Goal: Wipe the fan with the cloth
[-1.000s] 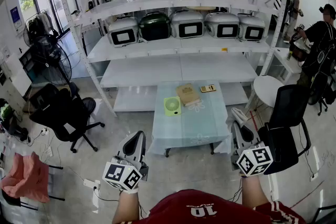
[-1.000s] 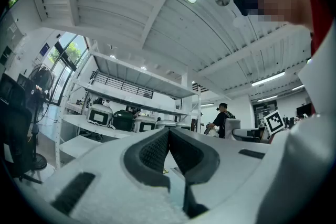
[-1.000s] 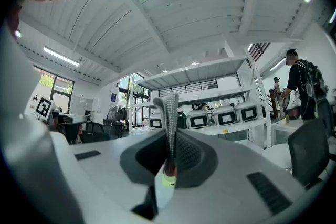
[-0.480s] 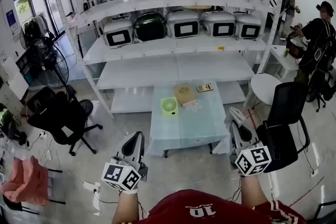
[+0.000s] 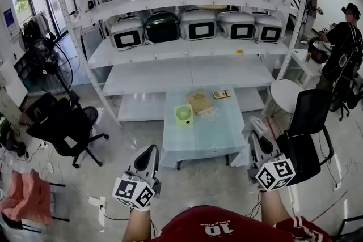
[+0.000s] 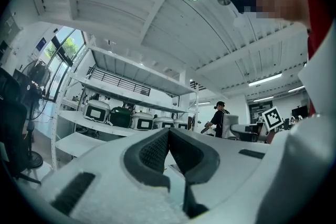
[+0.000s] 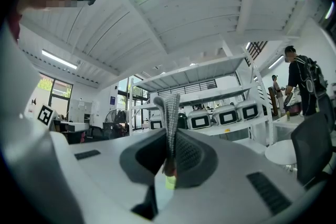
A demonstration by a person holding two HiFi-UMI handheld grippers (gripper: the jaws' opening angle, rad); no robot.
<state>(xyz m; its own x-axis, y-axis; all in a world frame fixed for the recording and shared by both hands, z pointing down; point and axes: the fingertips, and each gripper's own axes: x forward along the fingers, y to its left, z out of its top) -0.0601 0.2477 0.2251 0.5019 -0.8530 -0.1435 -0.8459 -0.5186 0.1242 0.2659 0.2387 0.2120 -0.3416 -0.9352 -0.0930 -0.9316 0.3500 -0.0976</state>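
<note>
Fingers [image 7: 190,153] of right gripper [image 7: 169,136] pressed together on grey cloth [image 7: 169,110], with one strip standing up out of the pinch. Left gripper [image 6: 168,132] fingers closed also, tip against tip, with nothing between. Since one second ago almost no change: only a little drift, both grippers held low as before. Green fan [image 5: 183,115] on worktop [image 5: 198,141], well ahead of both pairs of fingers. Probably wiping not begun; approach needed first.
</note>
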